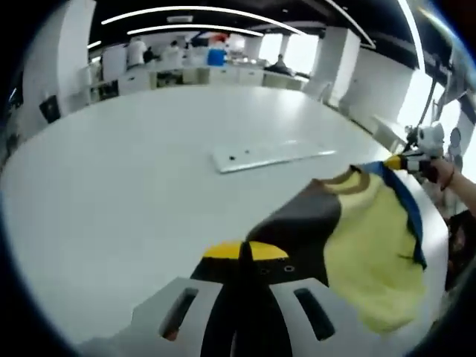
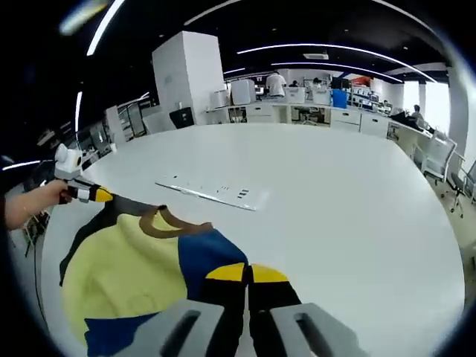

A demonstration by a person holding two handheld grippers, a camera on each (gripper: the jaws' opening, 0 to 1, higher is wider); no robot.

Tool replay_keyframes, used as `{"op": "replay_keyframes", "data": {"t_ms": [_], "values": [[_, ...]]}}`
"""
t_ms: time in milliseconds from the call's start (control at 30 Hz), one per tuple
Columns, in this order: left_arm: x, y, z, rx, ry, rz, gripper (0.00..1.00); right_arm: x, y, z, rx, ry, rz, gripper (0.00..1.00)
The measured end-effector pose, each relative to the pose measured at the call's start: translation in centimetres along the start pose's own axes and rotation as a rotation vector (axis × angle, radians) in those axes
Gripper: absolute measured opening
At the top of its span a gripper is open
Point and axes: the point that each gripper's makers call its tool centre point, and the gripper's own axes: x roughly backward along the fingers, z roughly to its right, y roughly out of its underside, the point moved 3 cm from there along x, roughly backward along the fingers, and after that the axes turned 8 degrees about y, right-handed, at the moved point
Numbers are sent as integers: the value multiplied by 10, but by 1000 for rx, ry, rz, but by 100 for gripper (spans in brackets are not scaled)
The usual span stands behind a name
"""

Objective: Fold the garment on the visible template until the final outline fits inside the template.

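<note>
1. Left gripper view: left gripper [image 1: 245, 251] is seen at bottom centre, yellow-tipped jaws pressed together, clamped on the dark part of the garment [image 1: 349, 238].
2. Right gripper view: right gripper [image 2: 246, 274] is seen with yellow tips closed on the blue part of the garment [image 2: 141, 275]; fabric is pinched between them.
3. The garment is held stretched between both grippers, just above or partly on the white table [image 1: 134, 171]; actual contact with the table cannot be told. Yellow body, dark brown panel, blue edging and a tan collar are visible.
4. In the left gripper view the right gripper [image 1: 401, 161] is seen at the far right edge, held by a hand [image 1: 445, 175]. In the right gripper view the left gripper [image 2: 93, 195] is seen at the far left, also held by a hand [image 2: 44, 197].
5. Beyond the garment, a flat white template [image 1: 271, 155] lies on the table, apart from the fabric; the garment is not on it.
6. Farther back: desks, white columns, ceiling light strips and several people [image 2: 277, 83].
</note>
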Motion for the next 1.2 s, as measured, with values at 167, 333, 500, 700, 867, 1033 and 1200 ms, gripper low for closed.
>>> {"op": "replay_keyframes", "data": {"t_ms": [167, 333, 500, 700, 867, 1033, 1200], "values": [[-13, 6, -5, -25, -15, -54, 0, -12, 6, 1, 9, 20, -38, 0], [-20, 9, -11, -10, -22, -62, 0, -19, 10, 3, 16, 40, -52, 0], [-25, 1, -14, -47, -49, -46, 0, -24, 13, 4, 66, 70, -60, 0], [-26, 0, -15, -70, -61, -48, 0, -28, 14, 4, 67, 76, -63, 0], [-24, 0, -16, -92, -78, -51, 1, -27, 14, 6, 24, 95, -67, 0], [-15, -11, -18, -120, -104, -6, 17, -20, -1, 9, 1, 120, -17, 11], [-4, -21, -14, -157, -112, 25, 41, -7, -13, 5, -23, 107, 7, 33]]}}
